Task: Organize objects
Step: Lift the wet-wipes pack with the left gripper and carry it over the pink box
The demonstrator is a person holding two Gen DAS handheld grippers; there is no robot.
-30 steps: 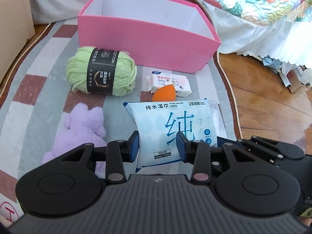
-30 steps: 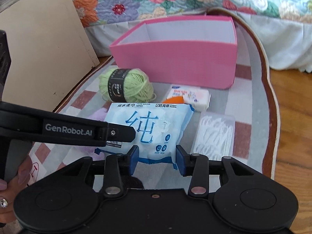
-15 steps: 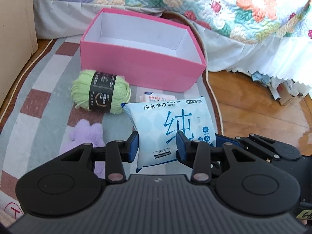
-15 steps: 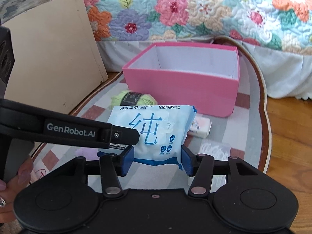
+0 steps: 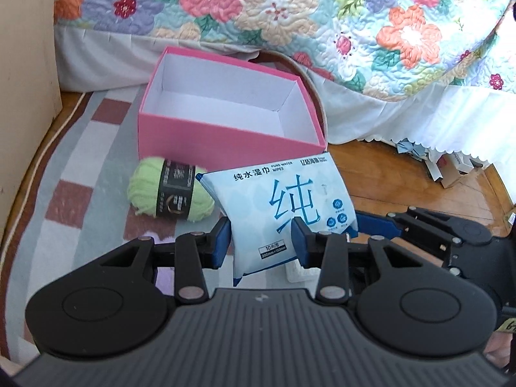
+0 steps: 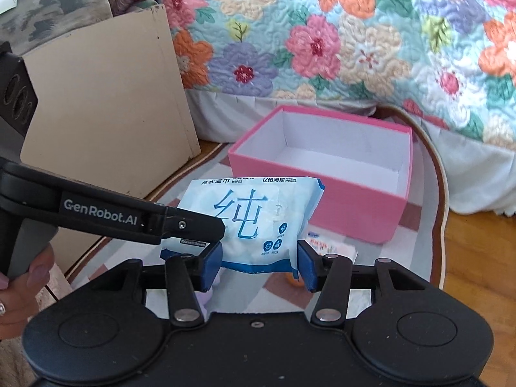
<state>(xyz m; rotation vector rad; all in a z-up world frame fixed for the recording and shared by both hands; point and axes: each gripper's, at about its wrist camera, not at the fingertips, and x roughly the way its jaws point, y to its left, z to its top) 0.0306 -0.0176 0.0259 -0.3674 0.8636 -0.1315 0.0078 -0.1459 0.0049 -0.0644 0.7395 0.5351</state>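
Observation:
A pale blue wet wipes pack (image 5: 283,206) hangs in the air in front of the open, empty pink box (image 5: 225,135). My left gripper (image 5: 261,238) is shut on its lower edge. My right gripper (image 6: 259,258) has the same pack (image 6: 254,219) between its blue pads, which touch both sides while its jaws are closing. In the right wrist view the left gripper's finger (image 6: 193,222) lies across the pack's left corner. Green yarn (image 5: 171,190) sits on the rug left of the pack.
A small tissue pack (image 6: 335,248), an orange sponge (image 6: 292,280) and a purple plush (image 5: 164,274) lie on the striped rug (image 5: 84,174) below. A floral-quilted bed (image 5: 290,16) stands behind the box, a beige board (image 6: 106,96) to the left, wooden floor (image 5: 403,174) to the right.
Both grippers have risen together with the wipes pack held between them. The rug items have dropped lower in view, and more of the box's inside and the bed shows.

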